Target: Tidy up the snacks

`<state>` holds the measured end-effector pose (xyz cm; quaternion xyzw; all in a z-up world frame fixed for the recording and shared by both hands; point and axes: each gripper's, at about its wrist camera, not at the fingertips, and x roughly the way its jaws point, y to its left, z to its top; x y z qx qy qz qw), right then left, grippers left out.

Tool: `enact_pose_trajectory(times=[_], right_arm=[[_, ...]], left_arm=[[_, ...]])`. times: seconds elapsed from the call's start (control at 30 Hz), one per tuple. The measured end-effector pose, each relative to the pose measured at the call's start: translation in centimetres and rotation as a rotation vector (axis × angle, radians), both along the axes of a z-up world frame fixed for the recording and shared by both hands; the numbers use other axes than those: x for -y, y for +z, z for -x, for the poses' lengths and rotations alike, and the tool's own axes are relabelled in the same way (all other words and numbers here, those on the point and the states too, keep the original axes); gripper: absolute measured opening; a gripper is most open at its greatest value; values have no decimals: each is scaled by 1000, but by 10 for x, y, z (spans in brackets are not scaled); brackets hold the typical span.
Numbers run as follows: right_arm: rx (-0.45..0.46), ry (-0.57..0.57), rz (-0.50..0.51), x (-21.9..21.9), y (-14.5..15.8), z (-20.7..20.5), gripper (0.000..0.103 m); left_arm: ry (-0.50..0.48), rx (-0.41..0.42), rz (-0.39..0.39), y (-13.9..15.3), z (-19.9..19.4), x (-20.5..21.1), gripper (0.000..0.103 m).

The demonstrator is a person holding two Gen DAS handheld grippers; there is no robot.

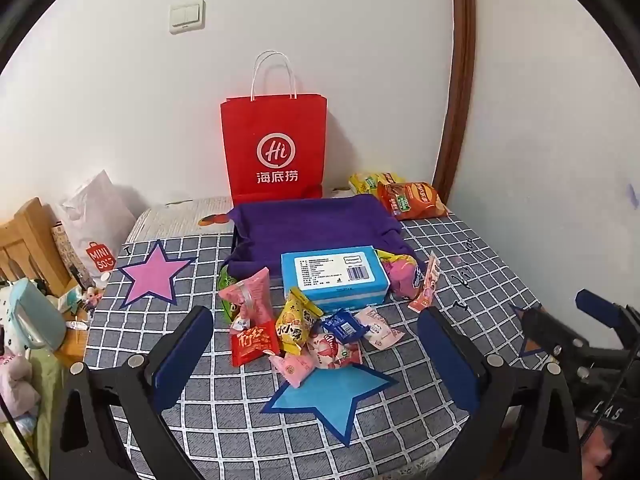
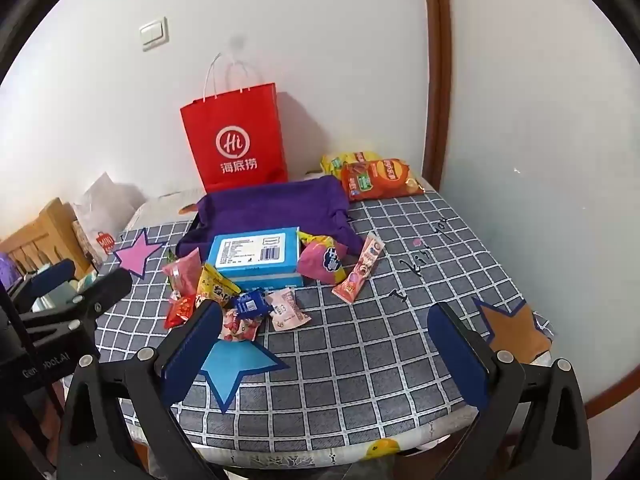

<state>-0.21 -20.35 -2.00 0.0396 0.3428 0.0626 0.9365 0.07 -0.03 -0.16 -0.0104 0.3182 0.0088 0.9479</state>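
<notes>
A table (image 2: 400, 340) with a grey checked cloth fills the near and middle ground, pushed against a white wall (image 1: 120, 100). A red paper bag (image 1: 274, 148) with white handles stands upright at the far edge, against the wall. Just in front of it lies a purple cloth tray (image 1: 312, 228), wide and shallow. Touching the tray's near side is a blue box (image 1: 334, 278), label side up.

Paper stars lie flat on the cloth: a pink star (image 1: 154, 274) at far left, a blue star (image 1: 332, 396) near the centre, and an orange star (image 2: 516, 330) at the near right.

At the far right corner, well apart from the rest, an orange chip bag (image 2: 380, 179) lies partly over a yellow packet (image 2: 348, 160).

The loose snacks cluster near the box. To its right sit a pink-and-yellow pouch (image 2: 324, 262) and a long pink stick pack (image 2: 360, 272). To its left and near side are a pink packet (image 1: 250, 292), a yellow packet with black characters (image 1: 298, 320), a red packet (image 1: 252, 344), a small blue packet (image 1: 344, 326) and pale pink wrappers (image 1: 378, 328), overlapping each other beside the blue star's far tip.

Both tools hang above the near edge, tilted downward toward the pile. The left gripper (image 1: 316, 360) has its 2 dark blue pads spread wide with nothing between them. The right gripper (image 2: 326, 354), on the right, is likewise spread wide and holds nothing.
</notes>
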Motion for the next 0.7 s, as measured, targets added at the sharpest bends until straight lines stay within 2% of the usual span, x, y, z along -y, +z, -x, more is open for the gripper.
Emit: enact_pose_trajectory(times=[0.1, 0.33, 0.7], right_arm=[[0, 14, 6, -3, -3, 2, 101], [4, 12, 3, 5, 10, 2, 101], [26, -8, 5, 3, 11, 11, 101]], left_arm=[[6, 8, 6, 8, 4, -4, 102], [-5, 5, 21, 7, 8, -6, 102], [-7, 6, 25, 8, 8, -3, 102]])
